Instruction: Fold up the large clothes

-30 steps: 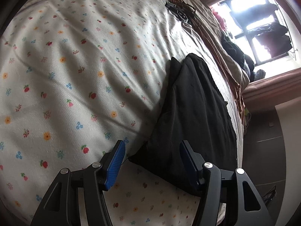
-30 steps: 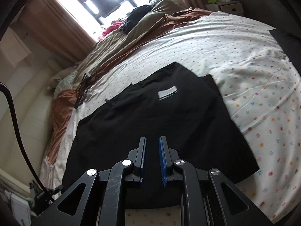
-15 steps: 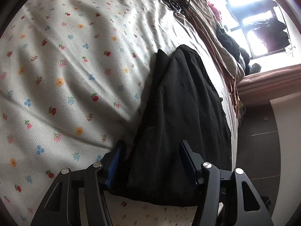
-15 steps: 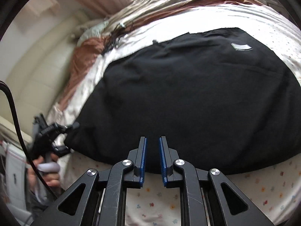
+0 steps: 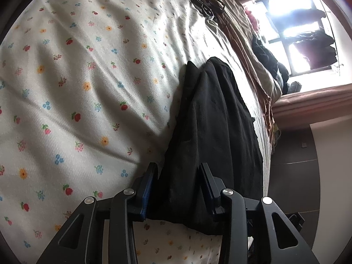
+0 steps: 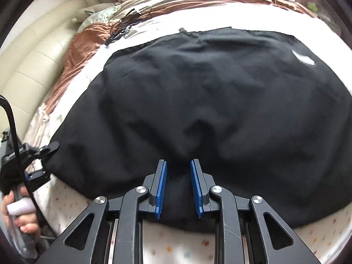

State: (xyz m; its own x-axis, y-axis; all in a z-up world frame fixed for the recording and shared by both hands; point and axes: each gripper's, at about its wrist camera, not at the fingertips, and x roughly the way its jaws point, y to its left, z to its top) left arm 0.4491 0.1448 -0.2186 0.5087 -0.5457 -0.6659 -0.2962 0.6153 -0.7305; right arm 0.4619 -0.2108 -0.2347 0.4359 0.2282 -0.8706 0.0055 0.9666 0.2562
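The black garment (image 6: 220, 110) lay spread flat on the bed (image 5: 77, 88), over a white sheet printed with small flowers. It stretched ahead of the right gripper (image 6: 178, 173) and to both sides of it, with a small pale label (image 6: 304, 59) far ahead and to the right.

The right gripper pointed steeply down at the garment's near edge. Its jaws had just been opening and stood narrowly apart, blue pads facing each other, with black cloth between and beneath them. The pads did not press on the cloth.

The left gripper (image 5: 179, 176) sat at the garment's corner, which ran ahead of it and slightly right as a long dark strip. Its jaws had just been closing. They stood at a middling width with a bunch of the cloth between them. The left finger (image 5: 147, 187) lay against the cloth's edge, and the right one seemed to touch it too, but I could not tell whether they had clamped it.

In the right wrist view, the left gripper appeared far to the left, at the garment's corner, held by a hand (image 6: 21, 215) around a pale handle.

Beyond the garment lay a rumpled brown blanket (image 6: 88, 37) and a tangle of dark cables (image 5: 206, 4).
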